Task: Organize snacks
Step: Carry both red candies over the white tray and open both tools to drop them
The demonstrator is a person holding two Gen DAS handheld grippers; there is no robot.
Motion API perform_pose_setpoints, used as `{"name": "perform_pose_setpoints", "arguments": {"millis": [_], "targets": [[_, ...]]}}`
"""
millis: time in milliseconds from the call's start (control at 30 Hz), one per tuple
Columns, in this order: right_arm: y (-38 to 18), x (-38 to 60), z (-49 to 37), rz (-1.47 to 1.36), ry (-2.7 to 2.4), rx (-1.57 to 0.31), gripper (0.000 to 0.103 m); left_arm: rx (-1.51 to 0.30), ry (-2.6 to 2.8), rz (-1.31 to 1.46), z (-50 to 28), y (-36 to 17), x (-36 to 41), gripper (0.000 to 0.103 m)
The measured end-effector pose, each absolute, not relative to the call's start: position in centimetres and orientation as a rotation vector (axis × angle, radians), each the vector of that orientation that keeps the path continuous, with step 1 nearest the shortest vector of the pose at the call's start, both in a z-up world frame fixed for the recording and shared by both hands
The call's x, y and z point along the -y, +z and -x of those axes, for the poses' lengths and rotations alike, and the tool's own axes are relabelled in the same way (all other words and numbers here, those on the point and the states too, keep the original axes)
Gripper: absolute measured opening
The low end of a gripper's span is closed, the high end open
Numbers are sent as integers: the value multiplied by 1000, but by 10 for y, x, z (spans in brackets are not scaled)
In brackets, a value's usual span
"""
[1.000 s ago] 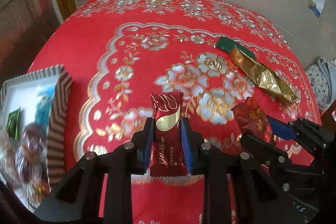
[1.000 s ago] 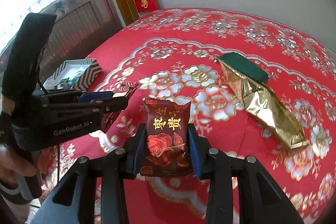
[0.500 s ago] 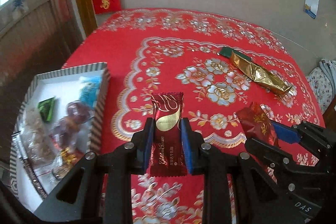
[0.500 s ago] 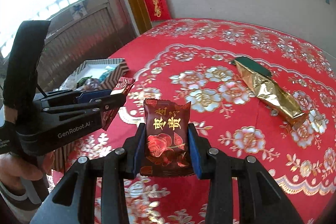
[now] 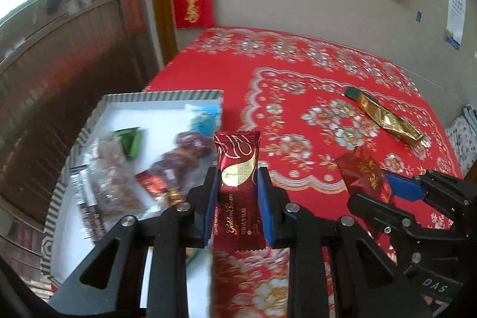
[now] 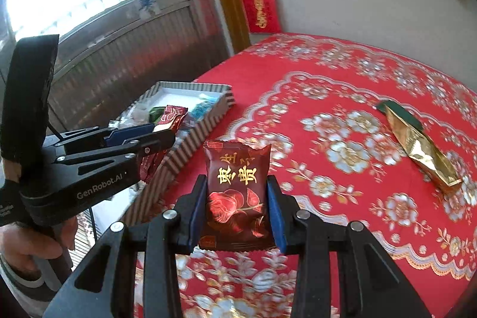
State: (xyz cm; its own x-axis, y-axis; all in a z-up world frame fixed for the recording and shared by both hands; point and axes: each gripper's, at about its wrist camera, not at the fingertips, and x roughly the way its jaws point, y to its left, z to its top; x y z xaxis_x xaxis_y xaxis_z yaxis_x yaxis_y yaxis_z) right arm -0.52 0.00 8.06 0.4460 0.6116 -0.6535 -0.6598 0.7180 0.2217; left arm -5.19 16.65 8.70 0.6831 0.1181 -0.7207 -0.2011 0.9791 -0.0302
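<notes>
a red flowered surface (image 5: pixel 298 85) carries a striped box (image 5: pixel 155 95) at its edge. the left gripper (image 5: pixel 237 203) clamps a slim bar (image 5: pixel 237 178), the right gripper (image 6: pixel 237 206) a candy packet (image 6: pixel 237 192). each should clear the rim, then be released low inside.

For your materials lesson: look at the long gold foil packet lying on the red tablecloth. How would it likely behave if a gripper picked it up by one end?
The gold foil packet is long, narrow and creased, so it would probably sag or bend when held by one end. Its shiny foil looks smooth, so it may slip between the pads. It lies flat on the tablecloth, so it is unlikely to roll.
</notes>
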Motion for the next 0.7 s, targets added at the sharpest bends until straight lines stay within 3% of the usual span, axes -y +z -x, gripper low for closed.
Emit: {"name": "perform_pose_setpoints", "arguments": {"millis": [300,700], "targets": [[95,-51,21,108,877,-766,38,-774,286,198,92,91,-236,28],[75,-144,18,157,1004,-839,38,-850,337,269,119,47,-280,28]]}}
